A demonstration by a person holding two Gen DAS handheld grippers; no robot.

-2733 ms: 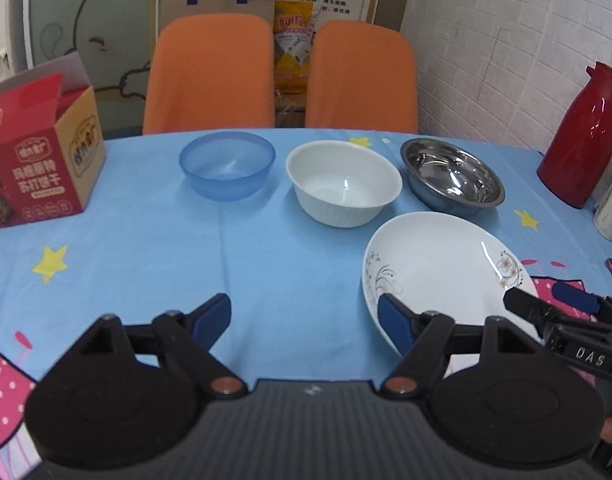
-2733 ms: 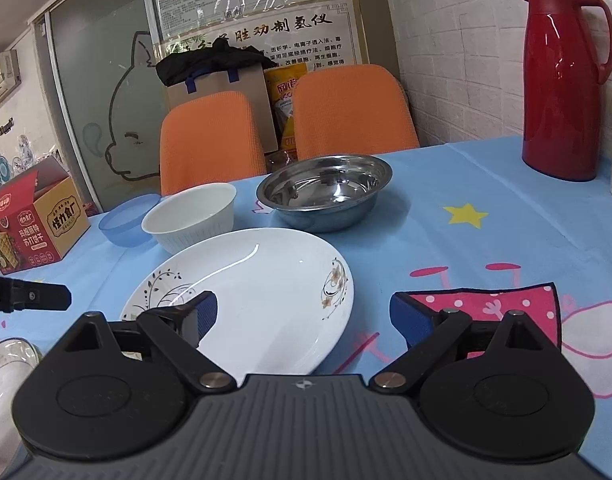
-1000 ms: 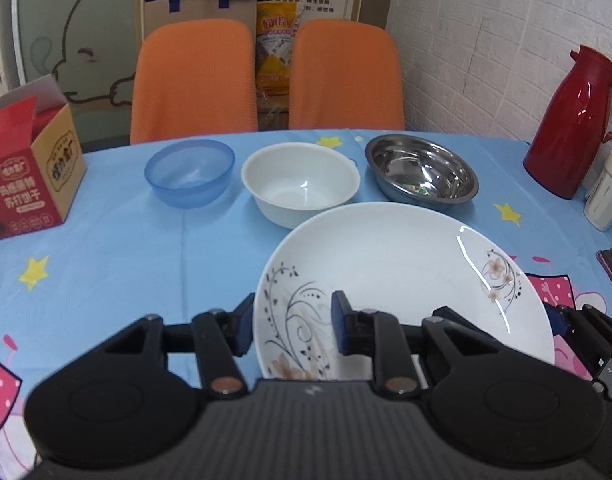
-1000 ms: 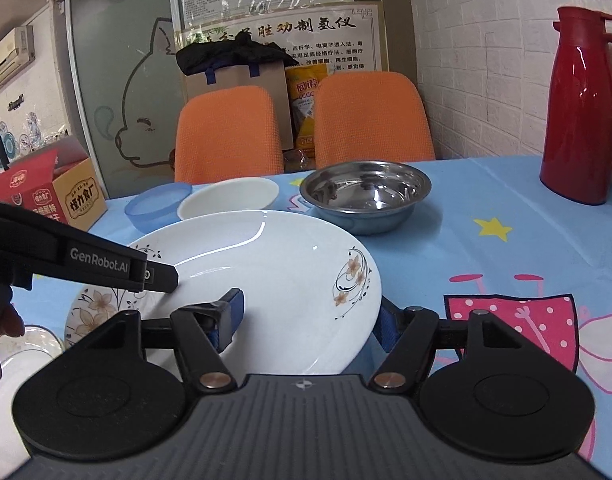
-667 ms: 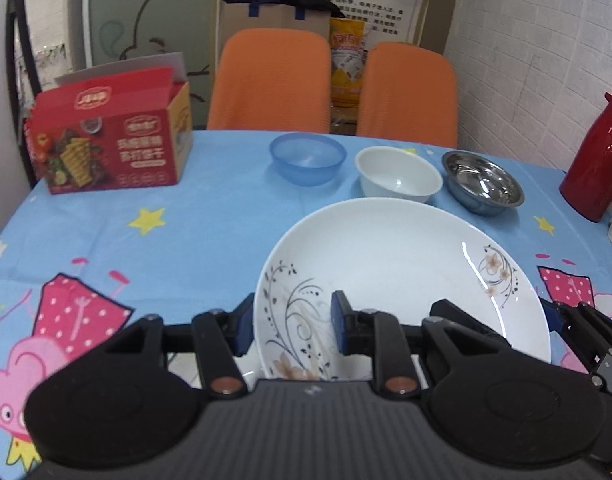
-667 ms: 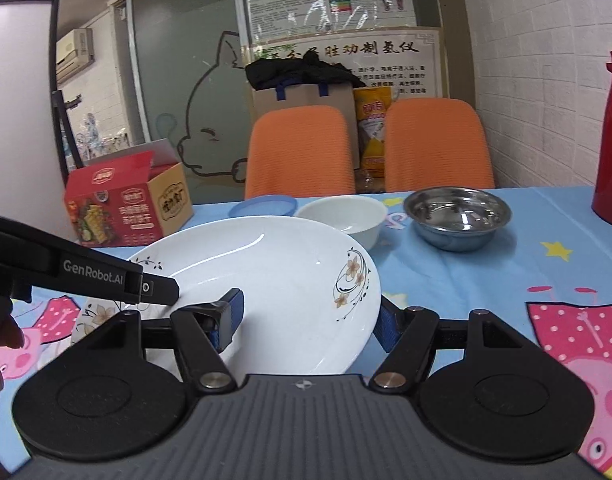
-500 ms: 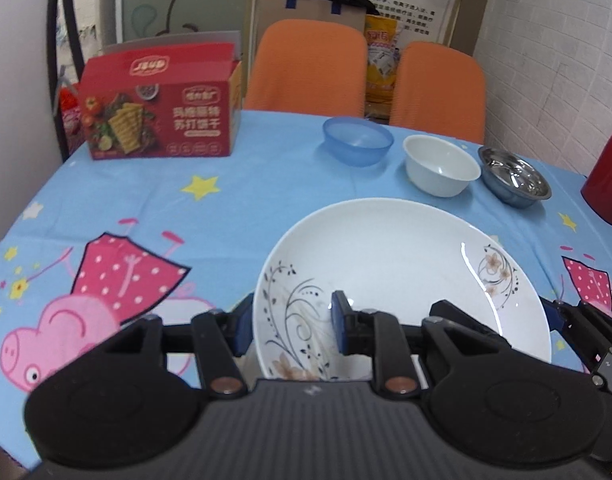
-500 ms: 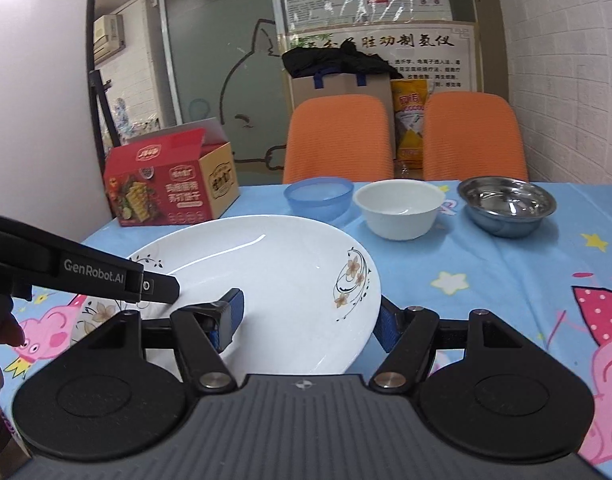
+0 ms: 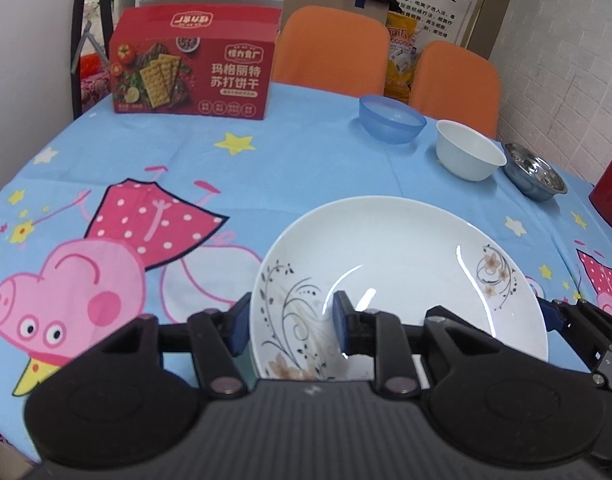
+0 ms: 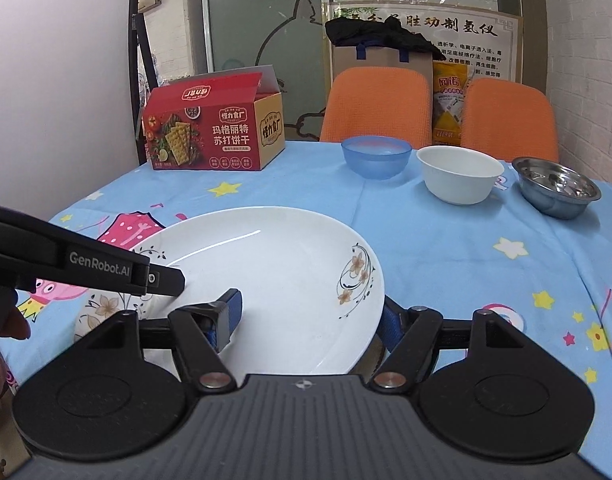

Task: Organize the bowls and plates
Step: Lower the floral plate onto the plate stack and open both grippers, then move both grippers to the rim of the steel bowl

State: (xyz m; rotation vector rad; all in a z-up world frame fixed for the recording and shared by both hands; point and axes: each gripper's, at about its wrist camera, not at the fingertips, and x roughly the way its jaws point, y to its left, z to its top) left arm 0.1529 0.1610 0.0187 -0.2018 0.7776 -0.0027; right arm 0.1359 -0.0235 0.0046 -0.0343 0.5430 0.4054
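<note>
Both grippers have the large white plate (image 9: 405,264) with flower prints, low over the blue tablecloth. My left gripper (image 9: 292,324) has the plate's left rim between its jaws; they are opening, and the outer pad stands just off the rim. My right gripper (image 10: 307,318) is shut on the right rim of the plate (image 10: 274,264), one pad on top and one beneath. The left gripper's arm (image 10: 106,270) reaches in over the plate in the right wrist view. At the far right a blue bowl (image 9: 391,124), a white bowl (image 9: 467,156) and a steel bowl (image 9: 533,176) stand in a row.
A red cracker box (image 9: 190,76) stands at the far left of the round table. A red thermos (image 9: 611,196) is at the right edge. Two orange chairs (image 9: 329,48) stand behind the table. The table's left edge (image 9: 22,172) curves close by.
The plate has been carried leftwards, away from the bowls and over the pink pig print. The left jaws stand slightly wider than half a second ago. The right grip looks the same.
</note>
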